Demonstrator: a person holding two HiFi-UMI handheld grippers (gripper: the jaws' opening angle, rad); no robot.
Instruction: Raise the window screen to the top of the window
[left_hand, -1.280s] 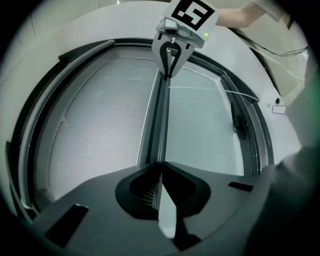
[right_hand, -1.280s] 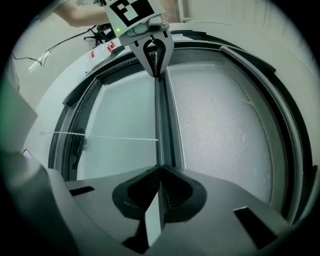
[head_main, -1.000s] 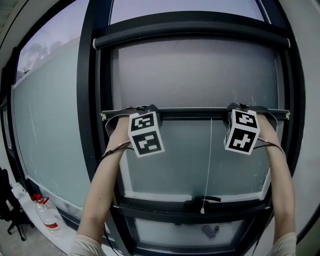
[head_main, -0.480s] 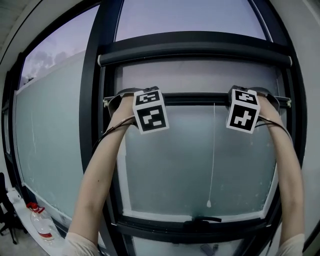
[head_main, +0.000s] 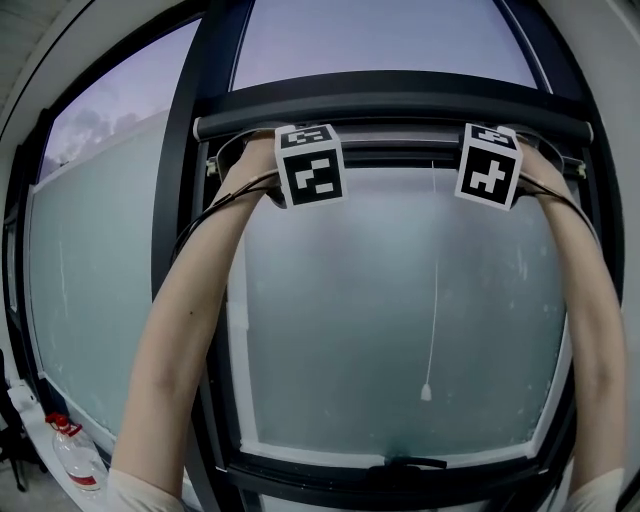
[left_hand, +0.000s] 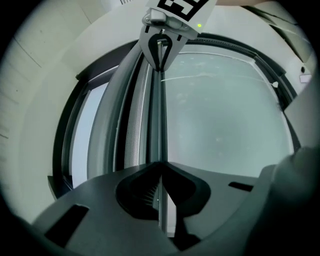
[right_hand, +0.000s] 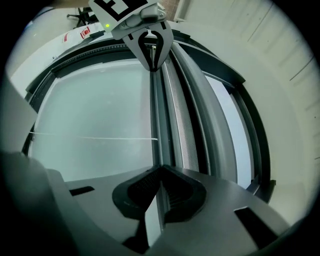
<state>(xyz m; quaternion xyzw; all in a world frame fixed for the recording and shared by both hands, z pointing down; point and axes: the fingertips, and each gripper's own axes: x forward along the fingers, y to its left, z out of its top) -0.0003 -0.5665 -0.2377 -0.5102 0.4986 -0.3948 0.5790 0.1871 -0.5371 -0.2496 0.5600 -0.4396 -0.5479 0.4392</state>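
The window screen's dark bottom bar (head_main: 400, 156) lies level just under the roller housing (head_main: 400, 112) at the top of the window. A narrow strip of grey mesh (left_hand: 132, 135) shows between bar and housing. My left gripper (left_hand: 159, 167) is shut on the bar (left_hand: 157, 125) near its left end. My right gripper (right_hand: 161, 169) is shut on the bar (right_hand: 157, 125) near its right end. In the head view the marker cubes (head_main: 310, 164) (head_main: 490, 164) hide the jaws. A white pull cord (head_main: 435, 290) hangs from the bar.
Frosted glass (head_main: 380, 320) fills the pane below the bar. A dark window handle (head_main: 405, 465) sits on the lower frame. The black upright frame (head_main: 195, 200) stands left of my left arm. A clear bottle (head_main: 75, 450) stands on the floor at lower left.
Both grippers have lifted the bar from about mid-window to just under the roller housing. The mesh has rolled up and the pull cord has risen with the bar.
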